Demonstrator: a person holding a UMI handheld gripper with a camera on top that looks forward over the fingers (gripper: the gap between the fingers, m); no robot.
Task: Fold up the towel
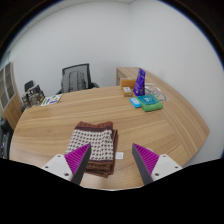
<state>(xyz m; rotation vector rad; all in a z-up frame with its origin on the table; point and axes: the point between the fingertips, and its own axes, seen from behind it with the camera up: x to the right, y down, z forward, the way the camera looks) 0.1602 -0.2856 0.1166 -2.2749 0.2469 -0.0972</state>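
A brown and white checked towel (94, 143) lies folded on the wooden table (130, 122), just ahead of my left finger. My gripper (113, 158) hovers above the table's near edge with its fingers wide apart and nothing between them. The left purple pad (78, 156) overlaps the towel's near left corner in the view; the right pad (147, 157) is over bare wood. A small white tag or sticker (119, 154) lies on the table between the fingers, just right of the towel.
A black office chair (75, 78) stands at the table's far side. Books and a purple item (146, 96) lie at the far right of the table. Papers (48, 99) lie at the far left. A wooden cabinet (127, 74) stands by the white wall.
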